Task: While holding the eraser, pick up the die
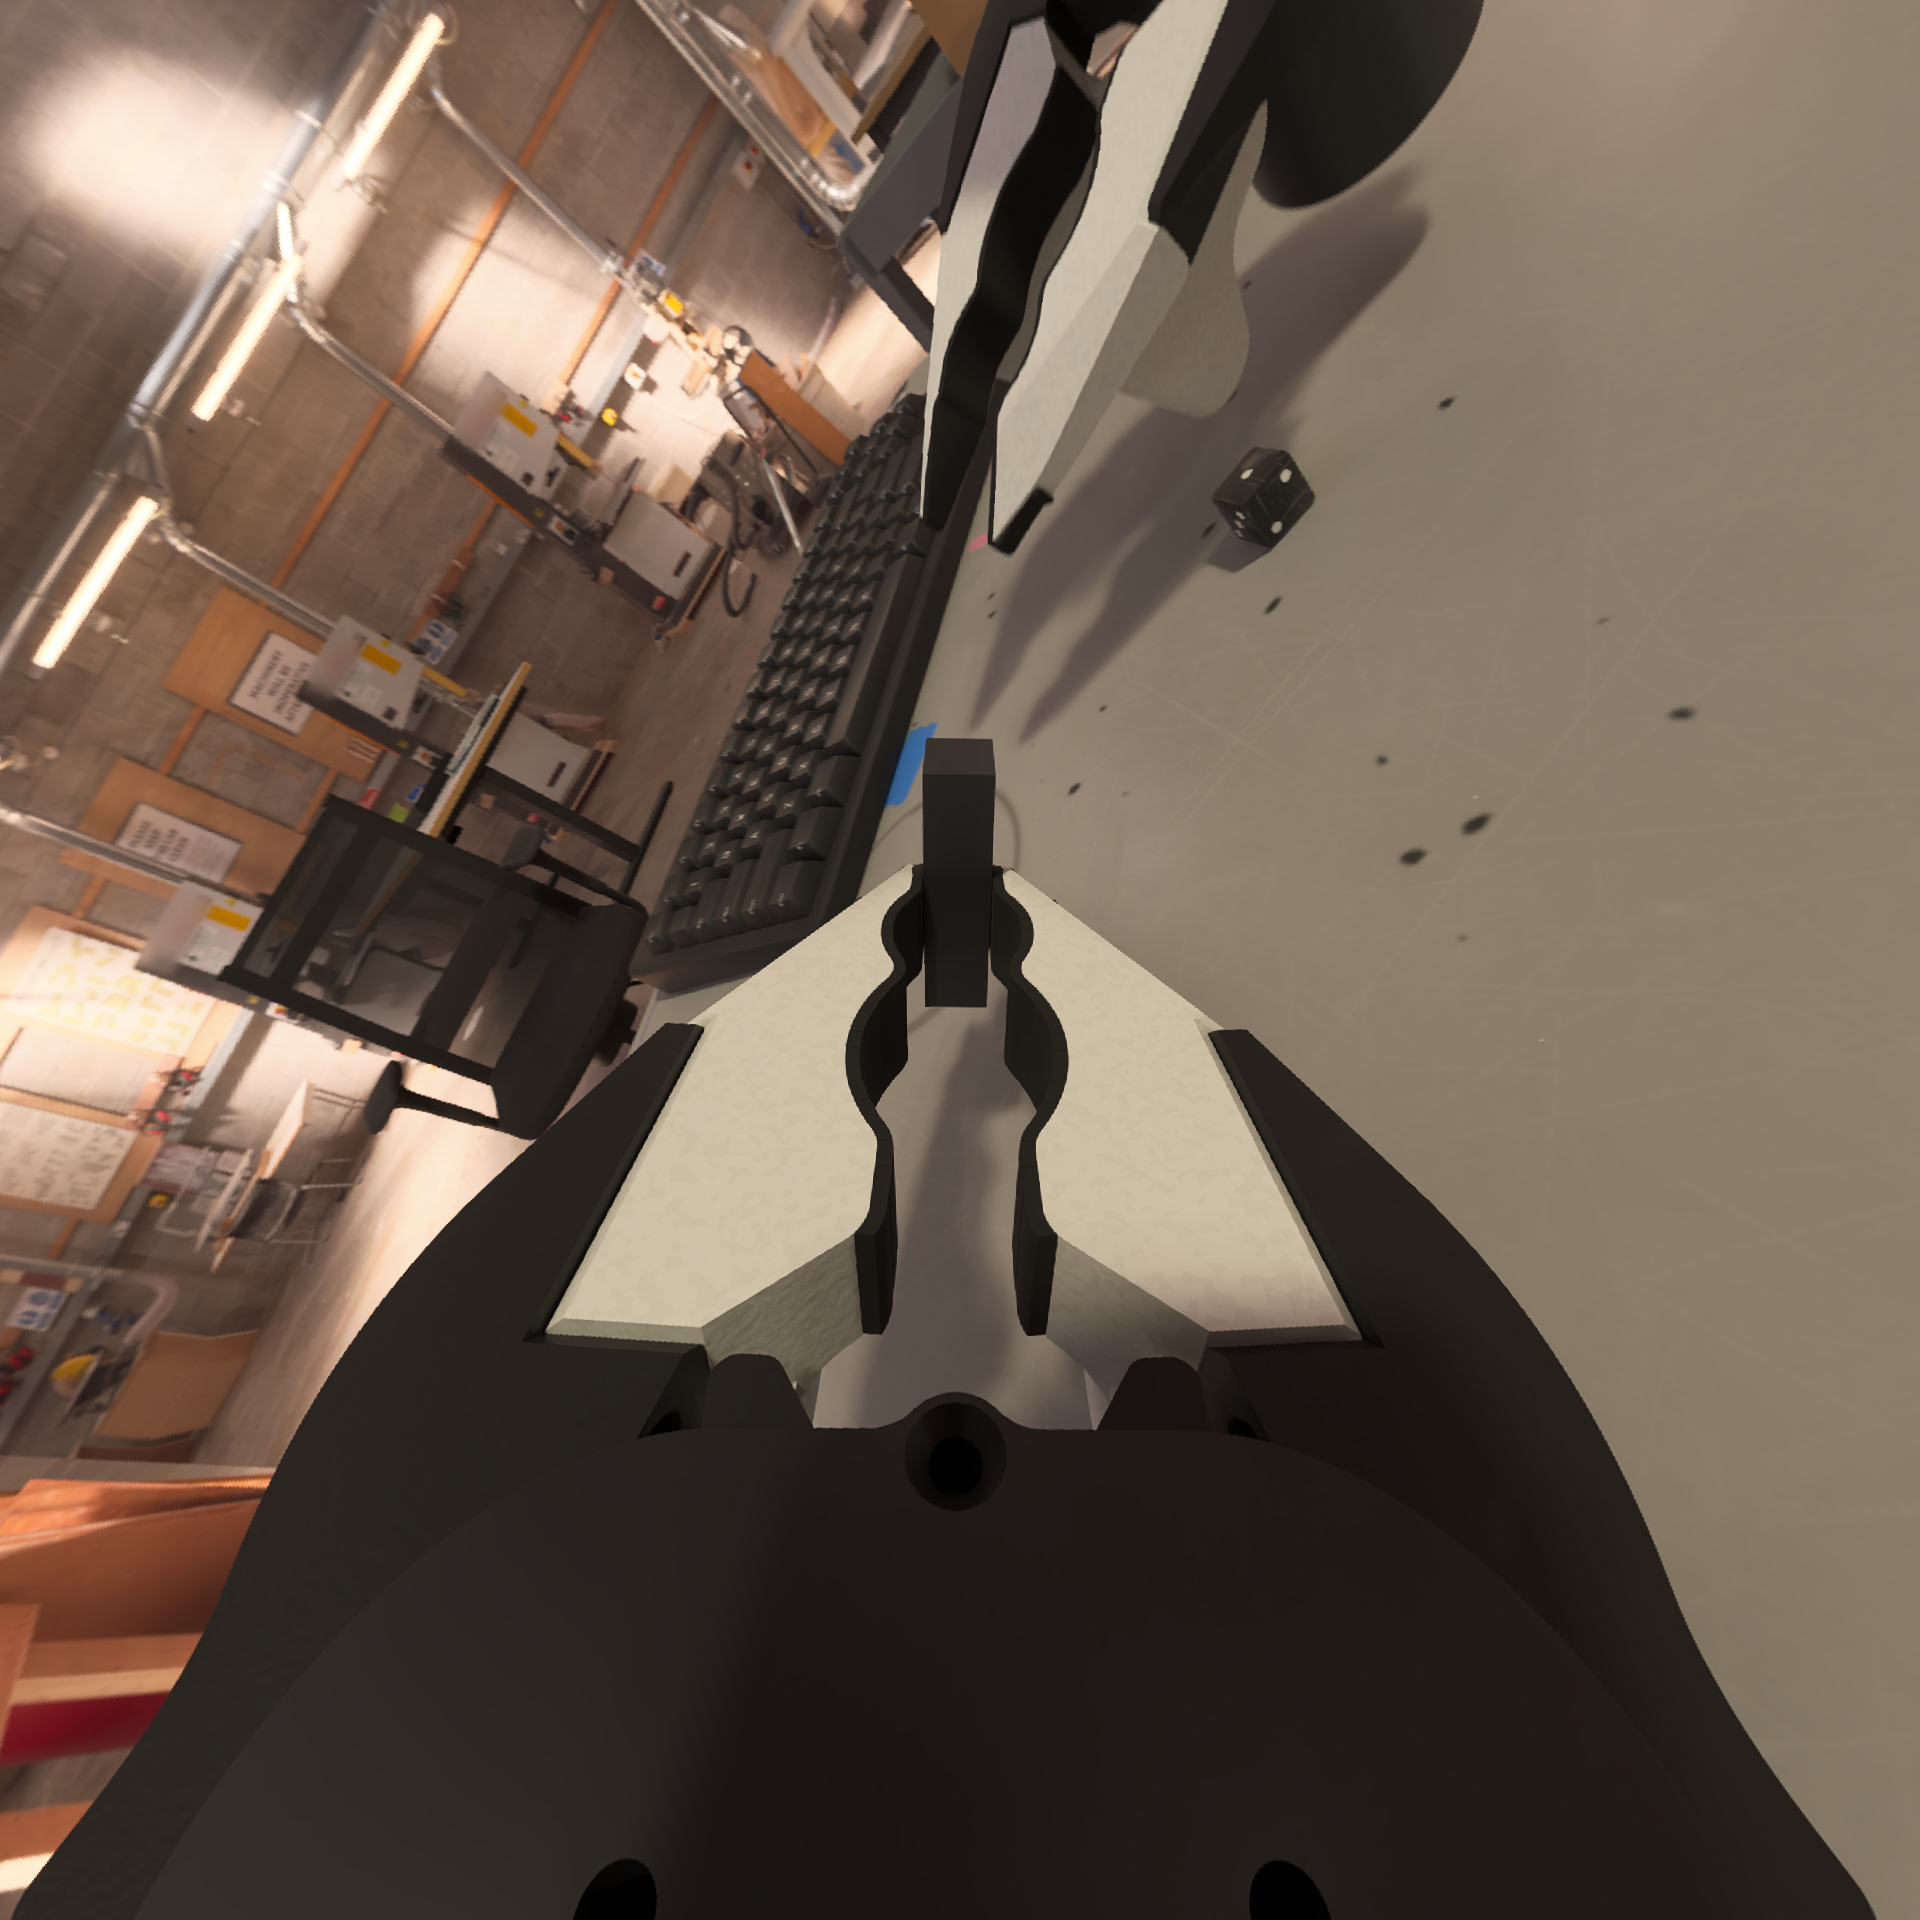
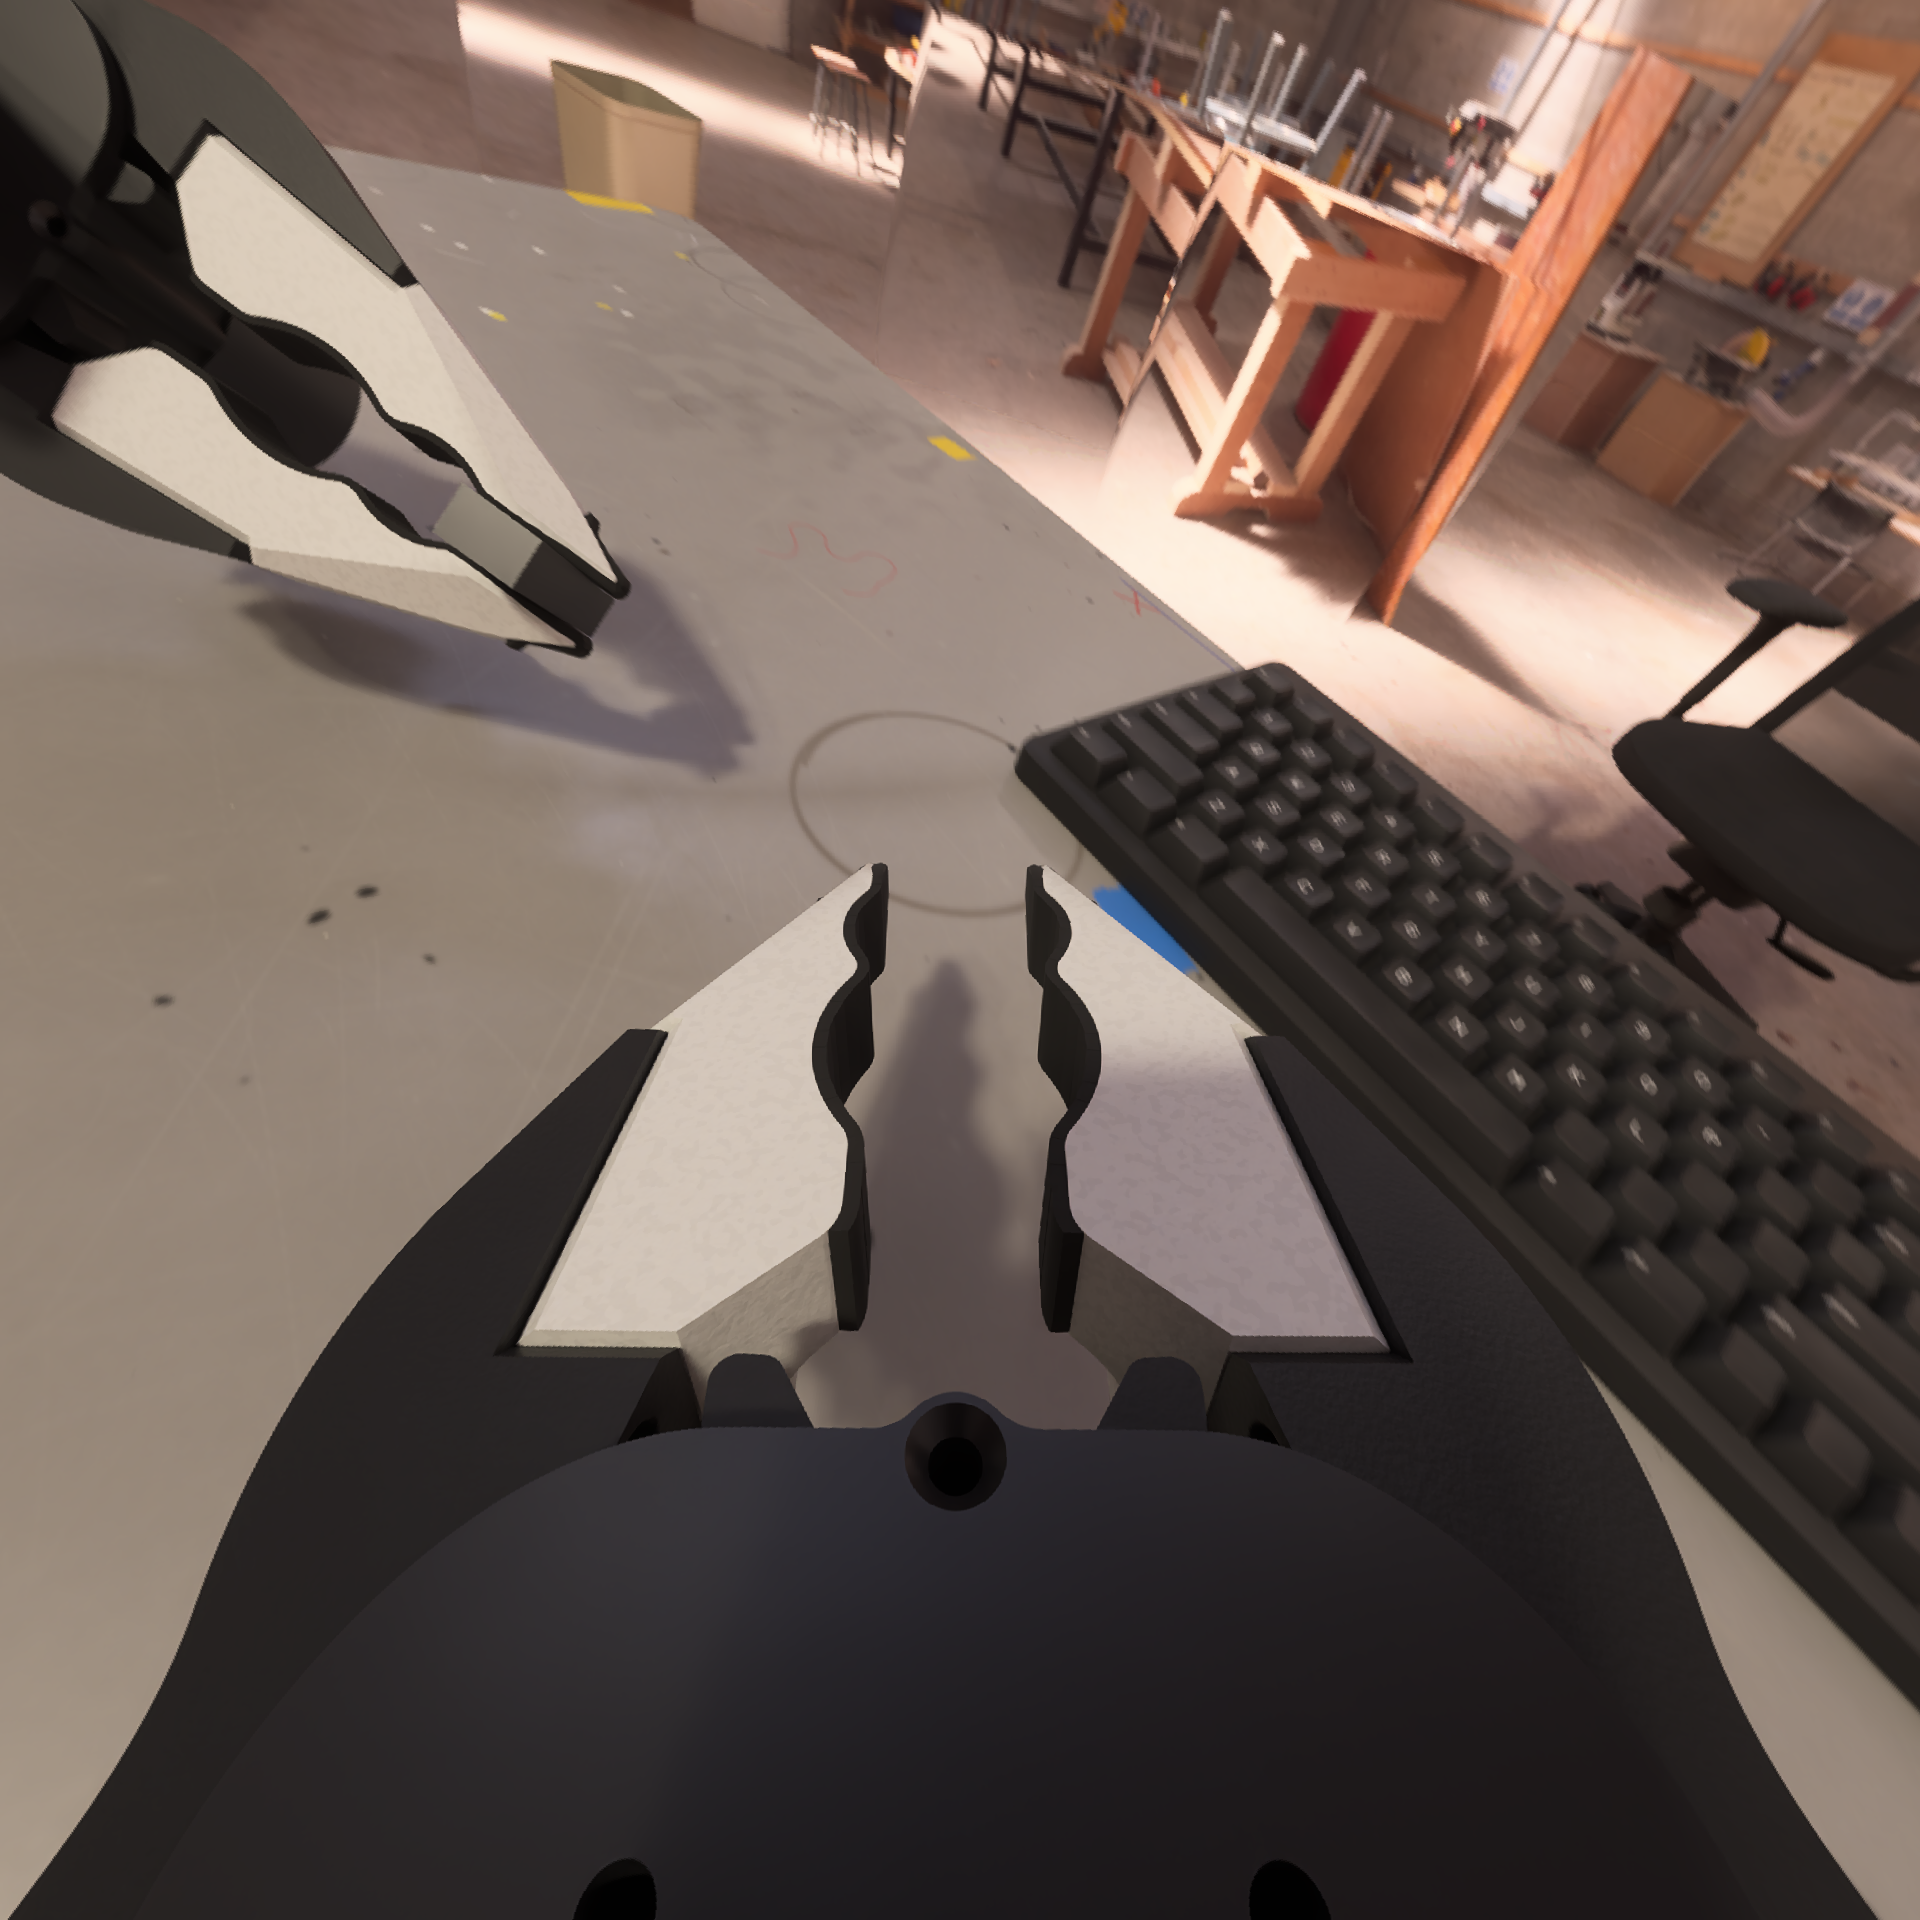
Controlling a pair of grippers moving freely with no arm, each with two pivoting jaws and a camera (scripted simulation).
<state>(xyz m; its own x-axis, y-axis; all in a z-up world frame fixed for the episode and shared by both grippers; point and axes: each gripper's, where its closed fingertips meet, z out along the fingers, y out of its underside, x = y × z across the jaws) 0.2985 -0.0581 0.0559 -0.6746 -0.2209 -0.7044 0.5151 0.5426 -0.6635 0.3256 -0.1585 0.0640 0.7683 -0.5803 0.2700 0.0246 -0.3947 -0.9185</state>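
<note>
My left gripper (image 1: 956, 875) is shut on the eraser (image 1: 958, 800), a dark rectangular block that sticks out past the fingertips. It hangs a little above the grey table (image 1: 1507, 935). The die (image 1: 1262, 509), black with white pips, lies on the table ahead and to the right, untouched. My right gripper (image 2: 958, 883) is open and empty above the table; the die is not in its view. In the left wrist view the right gripper (image 1: 977, 525) hangs just left of the die. In the right wrist view the left gripper (image 2: 587, 618) with the eraser (image 2: 499, 540) is at upper left.
A black keyboard (image 2: 1455, 1039) lies along the table's edge, right of my right gripper; it also shows in the left wrist view (image 1: 810, 707). A blue tape patch (image 2: 1138, 925) sits beside it. An office chair (image 2: 1766, 790) and wooden workbench (image 2: 1299, 270) stand beyond the table.
</note>
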